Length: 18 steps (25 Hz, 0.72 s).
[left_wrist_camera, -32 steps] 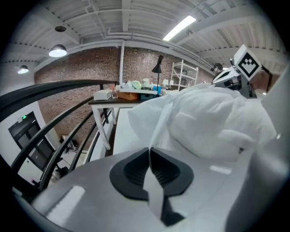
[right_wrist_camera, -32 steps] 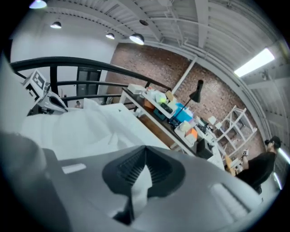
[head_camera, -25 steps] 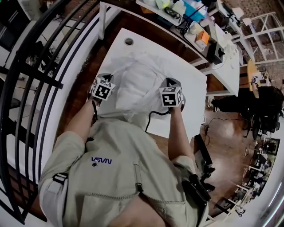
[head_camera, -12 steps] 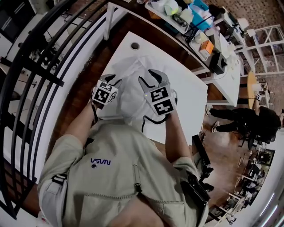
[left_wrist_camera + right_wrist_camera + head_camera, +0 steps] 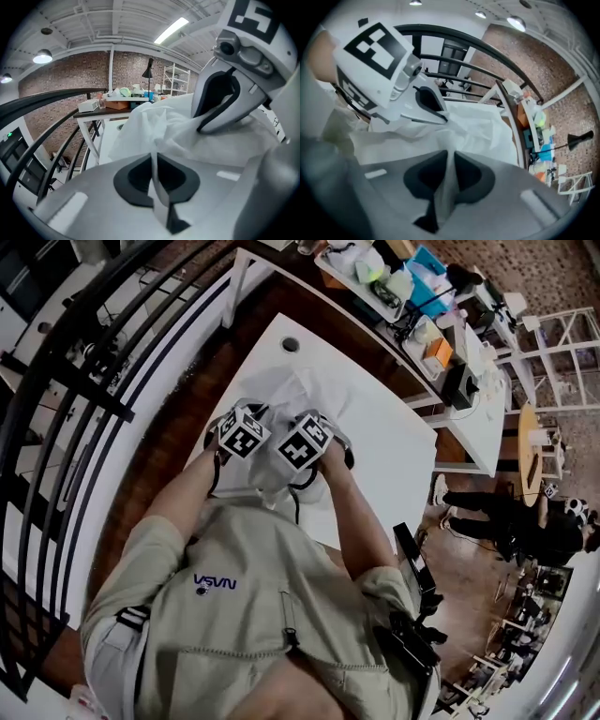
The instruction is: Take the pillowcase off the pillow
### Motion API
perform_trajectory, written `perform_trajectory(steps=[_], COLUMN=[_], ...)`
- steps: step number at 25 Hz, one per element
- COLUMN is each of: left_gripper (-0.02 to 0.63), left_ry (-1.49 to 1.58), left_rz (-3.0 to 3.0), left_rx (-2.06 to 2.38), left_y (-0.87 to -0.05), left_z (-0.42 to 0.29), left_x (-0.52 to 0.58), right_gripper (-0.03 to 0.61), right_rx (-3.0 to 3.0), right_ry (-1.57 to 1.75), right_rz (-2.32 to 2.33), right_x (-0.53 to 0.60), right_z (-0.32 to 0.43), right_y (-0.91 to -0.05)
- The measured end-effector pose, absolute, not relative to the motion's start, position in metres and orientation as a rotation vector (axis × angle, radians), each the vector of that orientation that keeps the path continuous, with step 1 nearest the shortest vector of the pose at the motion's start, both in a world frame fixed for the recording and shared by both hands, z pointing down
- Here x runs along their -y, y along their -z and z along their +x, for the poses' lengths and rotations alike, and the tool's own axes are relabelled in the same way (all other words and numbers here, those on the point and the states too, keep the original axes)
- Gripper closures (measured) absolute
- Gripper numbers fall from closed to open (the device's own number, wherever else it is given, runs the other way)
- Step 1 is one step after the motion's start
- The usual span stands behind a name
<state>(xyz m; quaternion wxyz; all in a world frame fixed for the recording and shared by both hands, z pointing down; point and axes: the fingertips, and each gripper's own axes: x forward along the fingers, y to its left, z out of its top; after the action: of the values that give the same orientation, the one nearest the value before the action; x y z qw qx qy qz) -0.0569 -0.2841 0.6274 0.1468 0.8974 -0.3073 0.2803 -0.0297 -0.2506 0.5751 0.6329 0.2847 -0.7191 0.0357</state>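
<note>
Jaws of the left gripper (image 5: 153, 161) and right gripper (image 5: 446, 161), just closed, pinch the pillowcase (image 5: 302, 390), seemingly its hem; next, peel it back.

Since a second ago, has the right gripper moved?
Yes. The right gripper slid left across the table, up beside the left gripper; its jaws have just been closing, with pillowcase between them.

The head camera looks steeply down from overhead onto the white rectangular table (image 5: 394, 442). Each gripper camera rides close behind its jaws: the left tongs (image 5: 153, 159) face the red brick wall (image 5: 70, 75), the right tongs (image 5: 449, 157) the black curved railing (image 5: 459, 35). All three views share the crumpled white pillowcase (image 5: 295, 395); each gripper view catches the other tongs.
</note>
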Motion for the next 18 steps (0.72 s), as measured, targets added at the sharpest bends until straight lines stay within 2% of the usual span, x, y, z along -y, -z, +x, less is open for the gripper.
perform_trajectory(steps=[2,12,18], left_gripper=[0.603,0.603,0.603], left_ry=[-0.832,-0.862,-0.826], left_rz=[2.587,2.623,2.589], left_rx=[0.909,0.975,0.855], left_y=[-0.627,-0.621,-0.617], left_z=[-0.060,-0.057,-0.019], left_x=[0.289,0.318,0.328], right_gripper=[0.553,0.560,0.561], right_rx=[1.699,2.155,2.320], right_ry=[-0.090,-0.168,-0.272], right_rz=[0.673,0.766,0.673], right_x=[0.244,0.192,0.151], right_z=[-0.030,0.015,0.022], right_y=[-0.560,-0.445,-0.442])
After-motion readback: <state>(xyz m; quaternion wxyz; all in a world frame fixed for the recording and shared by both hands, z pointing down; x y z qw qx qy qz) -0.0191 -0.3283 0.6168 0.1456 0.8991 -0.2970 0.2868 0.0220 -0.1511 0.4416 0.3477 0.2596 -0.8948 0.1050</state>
